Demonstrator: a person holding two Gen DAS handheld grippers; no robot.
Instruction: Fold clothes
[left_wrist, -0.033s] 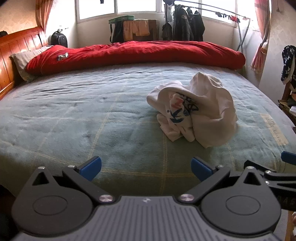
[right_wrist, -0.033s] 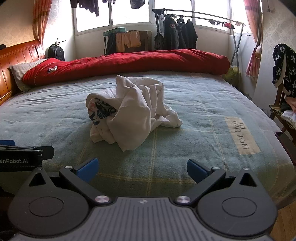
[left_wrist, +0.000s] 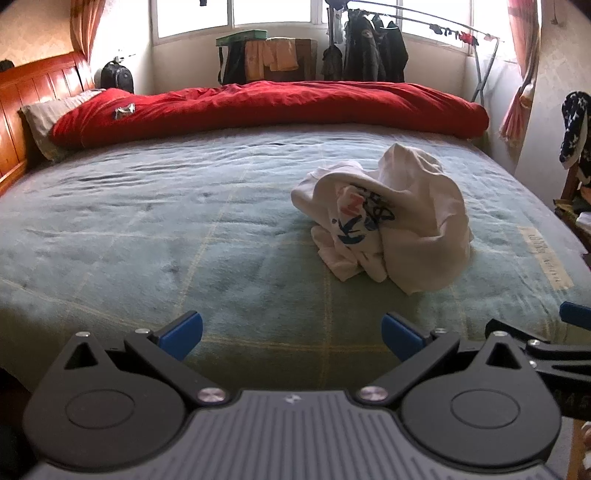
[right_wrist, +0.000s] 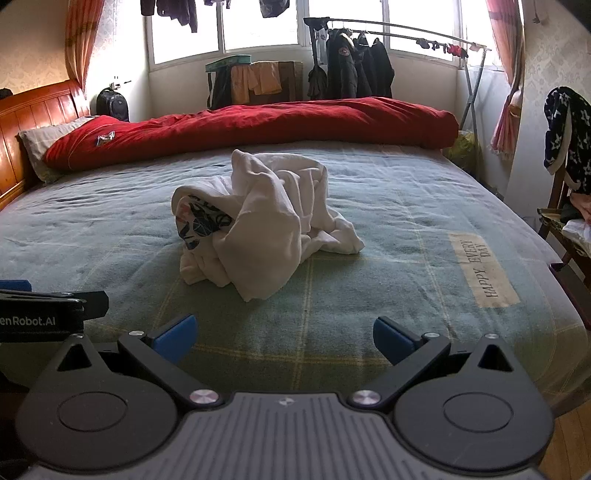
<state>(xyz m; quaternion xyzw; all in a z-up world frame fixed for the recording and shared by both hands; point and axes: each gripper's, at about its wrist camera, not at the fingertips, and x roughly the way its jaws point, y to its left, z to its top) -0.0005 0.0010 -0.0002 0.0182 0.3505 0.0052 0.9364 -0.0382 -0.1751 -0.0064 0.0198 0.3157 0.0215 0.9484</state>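
A crumpled white T-shirt (left_wrist: 399, 221) with a blue and red print lies bunched in a heap on the green checked bedspread (left_wrist: 166, 229). It also shows in the right wrist view (right_wrist: 266, 225). My left gripper (left_wrist: 291, 334) is open and empty, held near the bed's front edge, short of the shirt and to its left. My right gripper (right_wrist: 284, 338) is open and empty, also at the front edge, short of the shirt. Part of the right gripper shows at the right edge of the left wrist view (left_wrist: 569, 332).
A red duvet (left_wrist: 266, 107) lies rolled along the far side of the bed, with a pillow (left_wrist: 44, 118) and wooden headboard (left_wrist: 33, 99) at the left. A clothes rack with dark jackets (right_wrist: 354, 66) stands by the window. A chair with clothes (right_wrist: 569, 155) stands at the right.
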